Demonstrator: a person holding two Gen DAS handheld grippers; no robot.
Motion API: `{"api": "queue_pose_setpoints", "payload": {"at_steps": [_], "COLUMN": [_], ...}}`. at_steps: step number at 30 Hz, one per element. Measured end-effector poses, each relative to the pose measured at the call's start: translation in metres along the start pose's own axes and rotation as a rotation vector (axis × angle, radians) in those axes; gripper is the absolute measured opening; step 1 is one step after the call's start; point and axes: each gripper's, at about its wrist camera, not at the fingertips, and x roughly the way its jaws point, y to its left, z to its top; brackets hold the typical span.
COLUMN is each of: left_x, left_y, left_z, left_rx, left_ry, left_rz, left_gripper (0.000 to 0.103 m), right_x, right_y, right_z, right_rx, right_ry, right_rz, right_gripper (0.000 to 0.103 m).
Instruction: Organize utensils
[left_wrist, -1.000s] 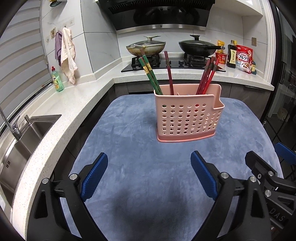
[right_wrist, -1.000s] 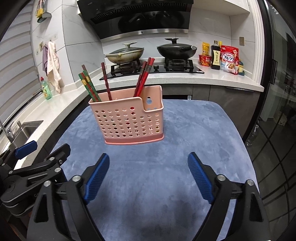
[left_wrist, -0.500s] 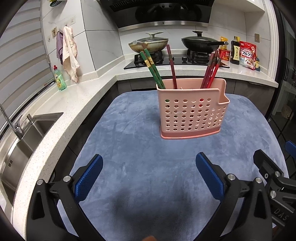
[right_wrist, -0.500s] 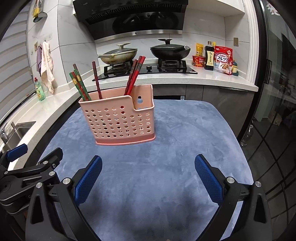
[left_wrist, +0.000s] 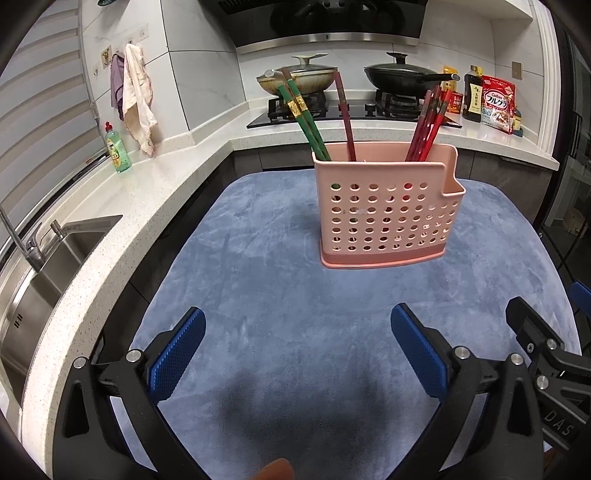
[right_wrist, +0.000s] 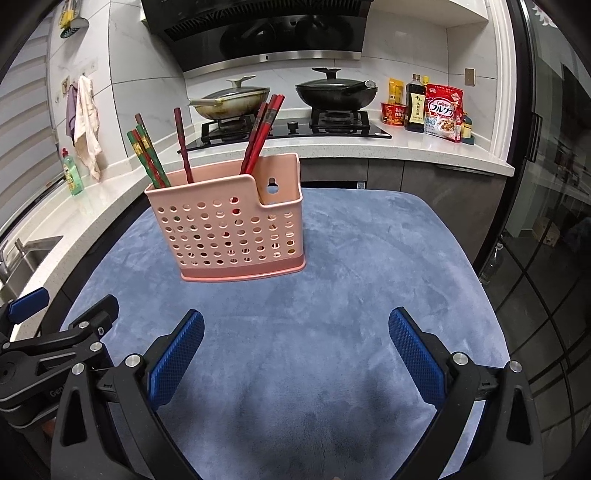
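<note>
A pink perforated utensil holder stands upright on the blue mat; it also shows in the right wrist view. Green chopsticks, a dark red chopstick and a bunch of red chopsticks stand in it. My left gripper is open and empty, well in front of the holder. My right gripper is open and empty, also in front of it. Each gripper shows at the edge of the other's view.
A white counter with a sink and a green soap bottle runs along the left. Behind are a stove with a pan and a wok, and food packages at the right.
Both grippers have drawn back and tilted a little, so the holder sits slightly farther away in both views. Both stayed open.
</note>
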Motion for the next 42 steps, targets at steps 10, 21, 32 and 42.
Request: {"api": "queue_pose_setpoints", "payload": {"at_steps": [10, 21, 32, 42], "left_x": [0.006, 0.019, 0.028, 0.03], "left_y": [0.001, 0.005, 0.009, 0.011], "left_z": [0.001, 0.005, 0.014, 0.021], "left_rx": [-0.007, -0.01, -0.02, -0.035], "left_ry": [0.0, 0.03, 0.044, 0.037], "left_rz": [0.024, 0.026, 0.043, 0.067], "left_gripper": [0.096, 0.096, 0.096, 0.096], "right_x": [0.003, 0.011, 0.016, 0.017], "right_y": [0.002, 0.005, 0.009, 0.01], "right_z": [0.0, 0.01, 0.02, 0.024], "right_rx": [-0.006, -0.018, -0.031, -0.034], "right_ry": [0.0, 0.004, -0.006, -0.01], "right_rz": [-0.003, -0.005, -0.001, -0.002], "right_gripper": [0.097, 0.097, 0.097, 0.097]}}
